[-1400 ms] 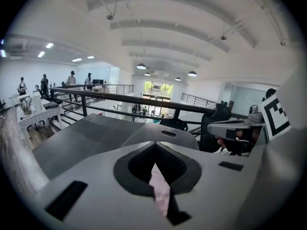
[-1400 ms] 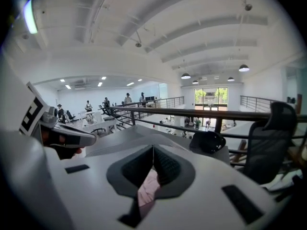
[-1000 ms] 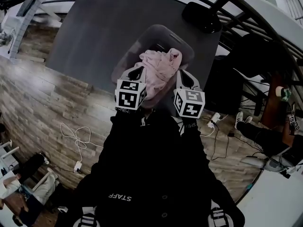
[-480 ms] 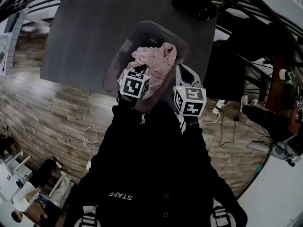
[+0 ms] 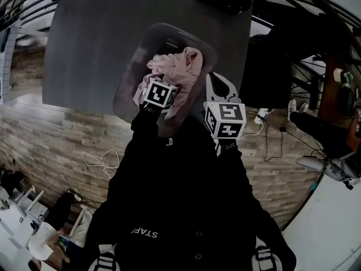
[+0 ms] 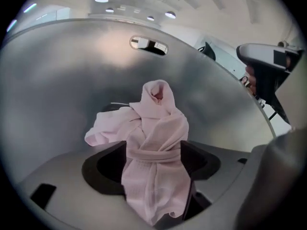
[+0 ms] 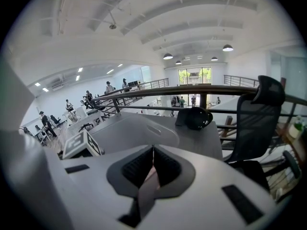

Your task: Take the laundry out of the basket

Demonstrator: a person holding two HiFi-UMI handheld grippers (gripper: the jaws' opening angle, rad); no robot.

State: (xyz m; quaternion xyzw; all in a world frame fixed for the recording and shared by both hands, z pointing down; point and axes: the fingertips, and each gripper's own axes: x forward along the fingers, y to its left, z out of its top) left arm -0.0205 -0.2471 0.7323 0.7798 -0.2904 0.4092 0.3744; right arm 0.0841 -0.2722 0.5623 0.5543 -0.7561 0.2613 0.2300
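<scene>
The pink cloth (image 5: 179, 66) is sitting in the basket (image 5: 134, 66) on the worktop (image 5: 90, 38), not yet lifted out. The left claw (image 6: 153, 153) is opening around it, while the right claw (image 7: 153, 166) is pinching what looks like its edge.

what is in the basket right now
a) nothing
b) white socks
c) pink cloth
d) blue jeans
c, a bunched pink cloth lies inside the grey basket, clear in both the head view and the left gripper view.
</scene>
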